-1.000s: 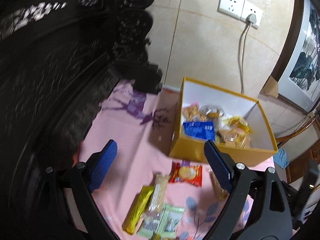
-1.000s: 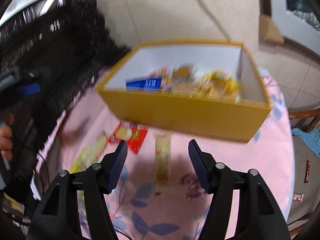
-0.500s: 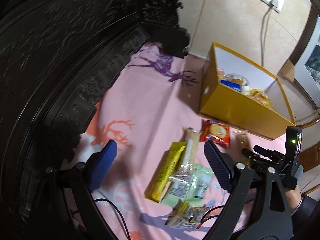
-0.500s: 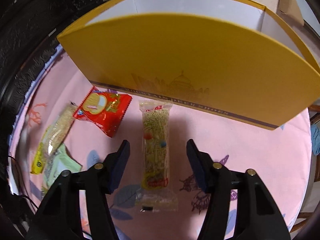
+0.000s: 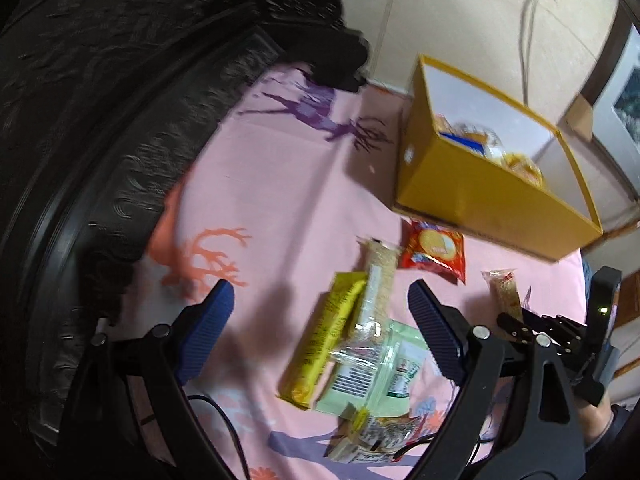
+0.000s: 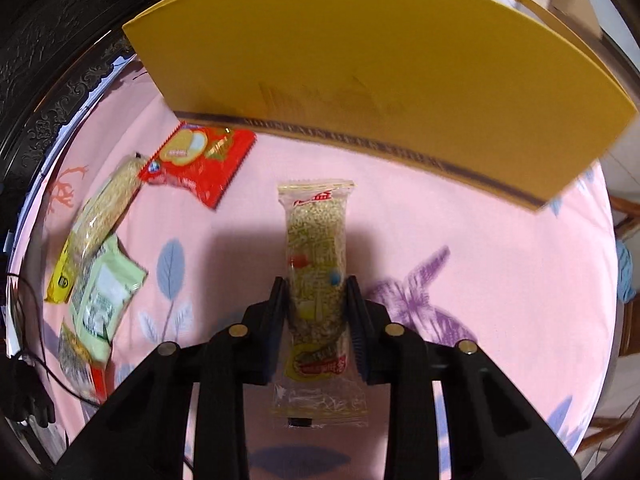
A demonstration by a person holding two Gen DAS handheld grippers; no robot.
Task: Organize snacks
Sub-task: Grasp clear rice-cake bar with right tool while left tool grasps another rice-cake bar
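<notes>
A yellow box (image 5: pixel 476 184) with several snacks inside stands on a pink tablecloth (image 5: pixel 280 184); its front wall fills the top of the right wrist view (image 6: pixel 380 72). My right gripper (image 6: pixel 317 300) is shut on a clear-wrapped rice bar (image 6: pixel 316 248) that lies on the cloth in front of the box; the bar also shows in the left wrist view (image 5: pixel 505 292). My left gripper (image 5: pixel 320 320) is open and empty above a pile of snacks: a yellow bar (image 5: pixel 324 340), a second rice bar (image 5: pixel 378 280) and a green packet (image 5: pixel 376 372). A red biscuit packet (image 5: pixel 436 248) lies by the box.
Dark carved furniture (image 5: pixel 100 100) borders the table on the left. A wall with a socket and cable (image 5: pixel 528 20) is behind the box. Thin black cables (image 6: pixel 24 320) run along the table's near left edge. A small mixed packet (image 5: pixel 372 436) lies nearest me.
My right gripper has come down and closed on the rice bar in front of the box. My left gripper has drawn back and turned towards the snack pile.
</notes>
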